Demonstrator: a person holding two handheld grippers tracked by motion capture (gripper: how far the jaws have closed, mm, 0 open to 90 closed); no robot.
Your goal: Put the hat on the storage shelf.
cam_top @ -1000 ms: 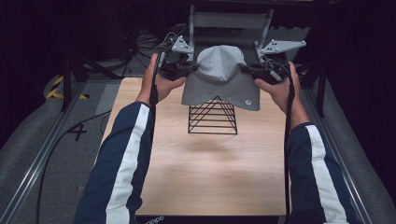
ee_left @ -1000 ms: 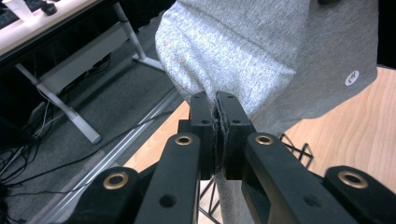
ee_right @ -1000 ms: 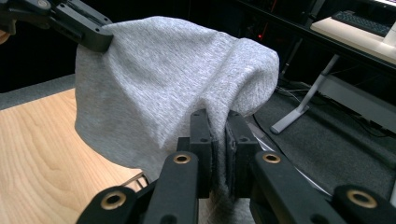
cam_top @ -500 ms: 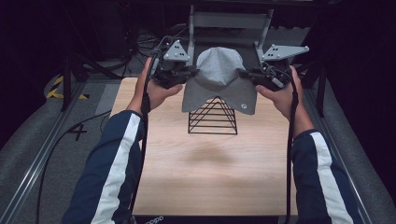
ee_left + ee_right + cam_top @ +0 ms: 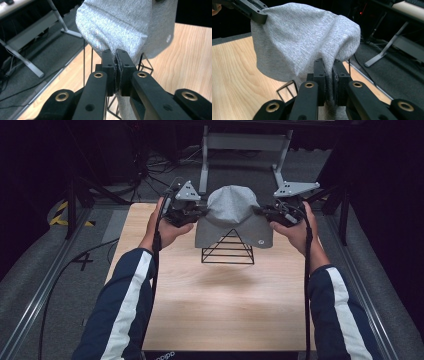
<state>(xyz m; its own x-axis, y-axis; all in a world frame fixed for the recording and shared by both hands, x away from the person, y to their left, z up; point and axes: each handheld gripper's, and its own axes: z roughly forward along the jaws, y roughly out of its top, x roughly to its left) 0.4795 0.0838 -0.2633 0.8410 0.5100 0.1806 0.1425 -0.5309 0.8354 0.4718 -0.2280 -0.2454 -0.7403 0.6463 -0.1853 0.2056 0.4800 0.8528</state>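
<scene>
Your left tongs (image 5: 200, 211) and right tongs (image 5: 261, 212) were each clamped on a side edge of the grey cap (image 5: 231, 215), held above the wire stand (image 5: 227, 251) at the desk's (image 5: 220, 310) far end. Soft, light knit; edge grips suited it. Brim pointed near, long axis far-to-near.

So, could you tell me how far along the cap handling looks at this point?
Done: both grippers have pinched the grey cap, left gripper and right gripper at opposite sides. In hand: the cap hangs between them above the wire stand. Left: setting it down or releasing; which cannot be told.
</scene>
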